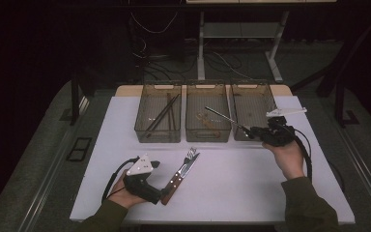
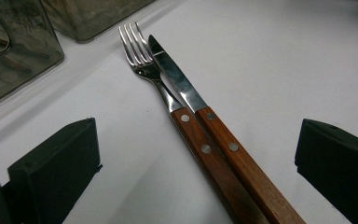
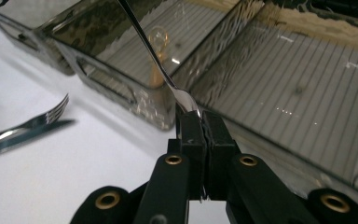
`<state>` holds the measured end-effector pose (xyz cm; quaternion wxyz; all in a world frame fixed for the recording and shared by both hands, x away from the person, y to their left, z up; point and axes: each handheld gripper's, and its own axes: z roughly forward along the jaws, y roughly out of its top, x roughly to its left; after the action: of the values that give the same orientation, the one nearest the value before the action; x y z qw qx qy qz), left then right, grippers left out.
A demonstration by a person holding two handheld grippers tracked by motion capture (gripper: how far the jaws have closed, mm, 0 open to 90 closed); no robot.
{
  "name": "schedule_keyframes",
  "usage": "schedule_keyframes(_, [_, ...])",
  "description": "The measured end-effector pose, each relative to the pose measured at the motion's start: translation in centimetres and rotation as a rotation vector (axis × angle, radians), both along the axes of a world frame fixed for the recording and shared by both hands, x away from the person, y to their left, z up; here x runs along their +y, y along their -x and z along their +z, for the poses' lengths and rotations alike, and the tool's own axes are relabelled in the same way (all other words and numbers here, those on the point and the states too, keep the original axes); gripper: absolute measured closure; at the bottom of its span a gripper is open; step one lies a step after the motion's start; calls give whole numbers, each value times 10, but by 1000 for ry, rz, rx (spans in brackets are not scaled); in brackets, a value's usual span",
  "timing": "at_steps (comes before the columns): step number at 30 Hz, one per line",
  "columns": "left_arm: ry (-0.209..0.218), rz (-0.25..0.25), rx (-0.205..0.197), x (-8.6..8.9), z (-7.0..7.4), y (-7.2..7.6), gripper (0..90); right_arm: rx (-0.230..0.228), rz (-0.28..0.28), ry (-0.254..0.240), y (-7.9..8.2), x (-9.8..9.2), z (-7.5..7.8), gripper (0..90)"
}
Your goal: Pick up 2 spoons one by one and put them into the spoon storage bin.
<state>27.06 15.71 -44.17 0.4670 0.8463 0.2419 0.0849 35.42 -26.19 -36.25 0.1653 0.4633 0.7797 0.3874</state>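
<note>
The right gripper [image 3: 199,122] has its jaws clamped on a thin, stiff, slippery metal utensil [image 3: 151,53] by one end over the middle bin [image 1: 208,112]; left gripper [image 1: 150,181] jaws gape around fork [image 2: 142,58] and knife [image 2: 177,79] handles on the bench [image 1: 241,183].

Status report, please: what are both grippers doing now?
Right gripper shut on spoon, above the bins. Left gripper open around fork and knife handles. Nothing in the way.

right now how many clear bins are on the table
3, in a row along the table's far edge: the left bin holds long dark sticks, the middle bin holds a small brownish piece, and the right bin stands beside the right gripper, which grips a thin metal utensil.
</note>
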Motion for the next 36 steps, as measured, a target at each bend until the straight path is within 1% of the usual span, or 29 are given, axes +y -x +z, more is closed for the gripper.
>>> schedule_keyframes(3, [-1, -3, 0, 0, 0, 0, 0, 0, -14, 12, -10, 9, 3, 885])
schedule_keyframes(10, [1, -7, 1, 0, 0, 0, 0, 24, -52, 29, -35, 30, 7, 885])
schedule_keyframes(12, [2, -9, 2, -1, 0, 0, 0, 27, -54, 29, -42, 36, 7, 885])
schedule_keyframes(19, [6, -15, 1, -2, 0, 0, 0, 48, -68, 55, -63, 57, 4, 885])
schedule_keyframes(25, [9, -17, 2, -2, 0, 0, 0, 68, -77, 66, -70, 69, -3, 885])
schedule_keyframes(29, [9, -17, 3, -2, 0, 0, 0, 83, -68, 80, -72, 74, -9, 883])
schedule_keyframes(31, [9, -18, 3, -2, 0, 0, 0, 82, -70, 89, -73, 76, -11, 879])
schedule_keyframes(32, [8, -18, 2, -2, 0, 0, 0, 84, -63, 94, -73, 77, -11, 874])
schedule_keyframes(33, [9, -18, 2, -2, 0, 0, 0, 76, -66, 97, -73, 77, -12, 872])
schedule_keyframes(36, [9, -19, 2, -2, 0, 0, 0, 64, -57, 92, -72, 77, -10, 812])
